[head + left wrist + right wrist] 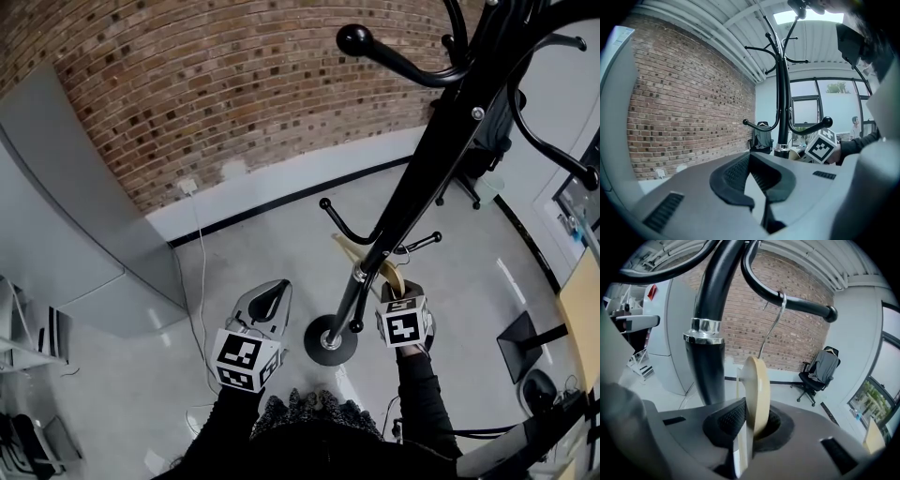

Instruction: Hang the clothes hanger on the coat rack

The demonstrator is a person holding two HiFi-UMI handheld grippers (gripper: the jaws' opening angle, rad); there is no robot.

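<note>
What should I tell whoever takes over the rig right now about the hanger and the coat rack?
The left claw is shut and empty.
The right claw is shut on the wooden hanger.
Its wire hook lies over a lower arm of the coat rack.
Done: hook is on.
Left: open the right claw, check it hangs freely, draw back.

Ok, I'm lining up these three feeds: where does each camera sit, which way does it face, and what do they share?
Head view: on the person's head, facing steeply down at the coat rack; both sleeves, left gripper and right gripper show.
Left gripper view: on the left gripper, facing level along its empty fingers toward the brick wall.
Right gripper view: on the right gripper, along fingers clamping the hanger, hook over a rack arm.
Shared: the coat rack, in all three.
</note>
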